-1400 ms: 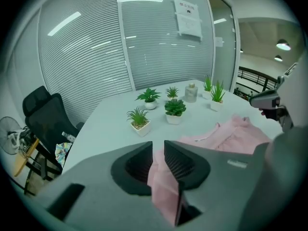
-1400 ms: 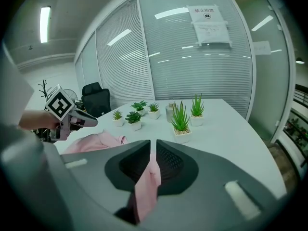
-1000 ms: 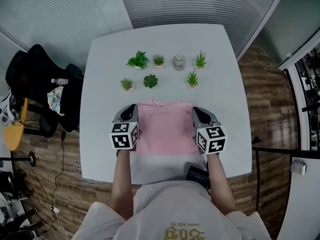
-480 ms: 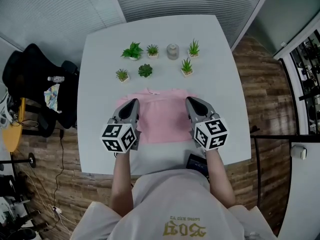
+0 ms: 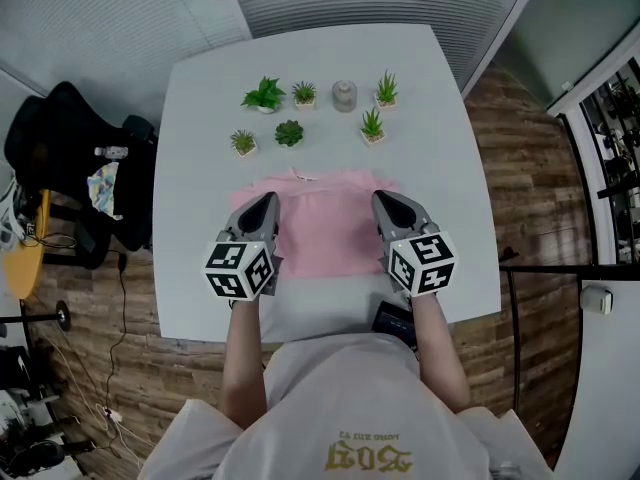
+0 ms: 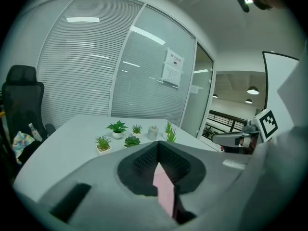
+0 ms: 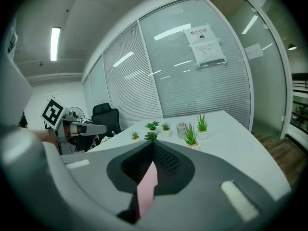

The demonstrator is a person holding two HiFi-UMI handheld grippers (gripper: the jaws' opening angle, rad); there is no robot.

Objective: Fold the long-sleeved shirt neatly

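Tabletop (image 5: 200,128), white and broad, is seen beneath both grippers and stretching well past their fingertips. On it the pink long-sleeved shirt (image 5: 325,233) is laid as a squarish panel between the two sets of fingers, its collar edge beyond their tips. No sleeves are to be seen, so they are judged to be tucked in already.

The left gripper (image 5: 266,202) is clamped on the shirt's left edge and the right gripper (image 5: 382,200) on its right edge. In each gripper view a pinched strip of pink cloth is seen running back from the closed jaws. How far the edges are raised off the table cannot be told.

Well beyond the fingertips a cluster of small potted plants (image 5: 265,95) is set, with a small jar (image 5: 344,94) among them.

A further fold of the body is judged to be in hand. For the next move, both pinched edges would need to be carried together and kept level. The cloth should be released only once the edges are squared, and the plants kept clear.
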